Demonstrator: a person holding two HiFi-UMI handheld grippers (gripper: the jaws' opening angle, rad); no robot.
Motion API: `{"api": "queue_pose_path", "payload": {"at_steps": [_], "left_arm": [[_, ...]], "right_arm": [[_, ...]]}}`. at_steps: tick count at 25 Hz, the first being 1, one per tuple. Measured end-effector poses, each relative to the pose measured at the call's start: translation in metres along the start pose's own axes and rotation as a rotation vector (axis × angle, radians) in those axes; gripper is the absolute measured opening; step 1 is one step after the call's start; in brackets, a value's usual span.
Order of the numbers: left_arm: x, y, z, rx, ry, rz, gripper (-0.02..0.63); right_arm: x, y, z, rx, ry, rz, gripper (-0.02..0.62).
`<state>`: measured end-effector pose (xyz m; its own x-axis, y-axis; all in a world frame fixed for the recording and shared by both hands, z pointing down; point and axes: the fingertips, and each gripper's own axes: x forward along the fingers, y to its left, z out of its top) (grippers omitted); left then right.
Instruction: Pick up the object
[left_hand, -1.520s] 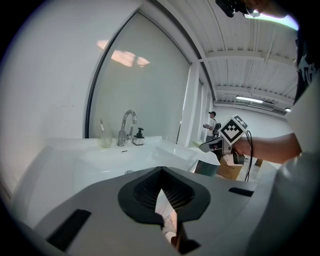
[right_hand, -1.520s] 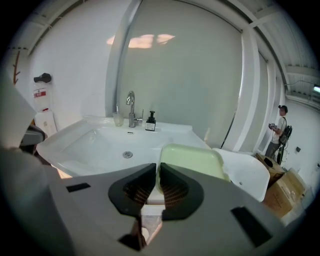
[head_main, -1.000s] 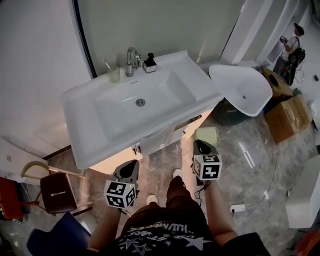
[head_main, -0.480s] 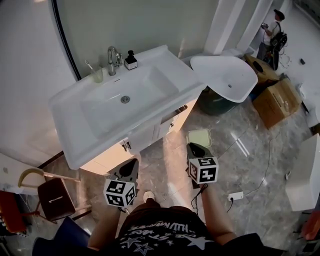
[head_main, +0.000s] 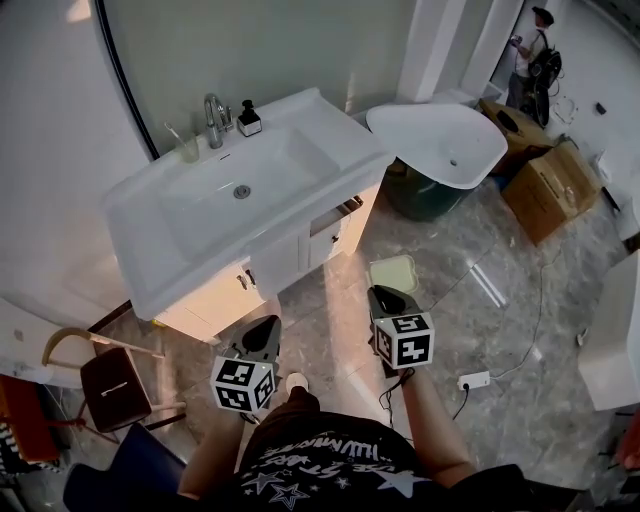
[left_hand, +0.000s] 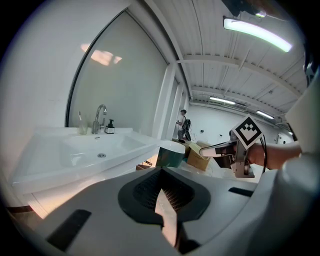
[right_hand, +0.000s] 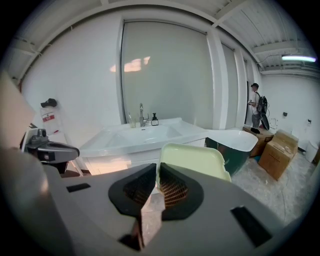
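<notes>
A pale green, square shallow tray (head_main: 393, 272) hangs above the marble floor, in front of the vanity. My right gripper (head_main: 386, 296) is shut on its near rim. In the right gripper view the tray (right_hand: 192, 160) stands up between the black pads, and my right gripper (right_hand: 156, 169) pinches its left edge. My left gripper (head_main: 263, 327) is lower left of it, apart from the tray, shut with nothing between its jaws. From the left gripper view, my left gripper (left_hand: 162, 172) points toward the sink, and the right gripper (left_hand: 220, 148) shows at the right.
A white vanity sink (head_main: 150, 195) carries a faucet (head_main: 213, 118), a soap bottle (head_main: 248, 120) and a glass (head_main: 186, 148). A white basin on a green base (head_main: 440, 140) stands right. Cardboard boxes (head_main: 555, 185), a distant person (head_main: 530, 55), a brown chair (head_main: 115, 385) and a power strip (head_main: 472, 380) surround me.
The vanity and the basin have slid up and left in the head view. Both grippers keep their places in front of the body, the right one still closed on the tray.
</notes>
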<state>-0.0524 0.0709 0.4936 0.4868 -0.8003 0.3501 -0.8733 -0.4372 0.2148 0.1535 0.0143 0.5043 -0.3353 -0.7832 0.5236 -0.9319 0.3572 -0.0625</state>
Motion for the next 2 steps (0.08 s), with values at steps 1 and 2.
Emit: {"api": "queue_pose_path", "payload": {"at_steps": [1,2], "left_arm": [[-0.0047,-0.01,-0.0021,0.003,0.001,-0.003,0.015],[-0.0096,-0.0199,-0.0044,0.007,0.003,-0.006,0.015]], "right_arm": [[-0.0099,-0.0017,-0.0053,0.004,0.002,0.002,0.032],[-0.0198,-0.0033,-0.011,0.009,0.005,0.004,0.032]]}}
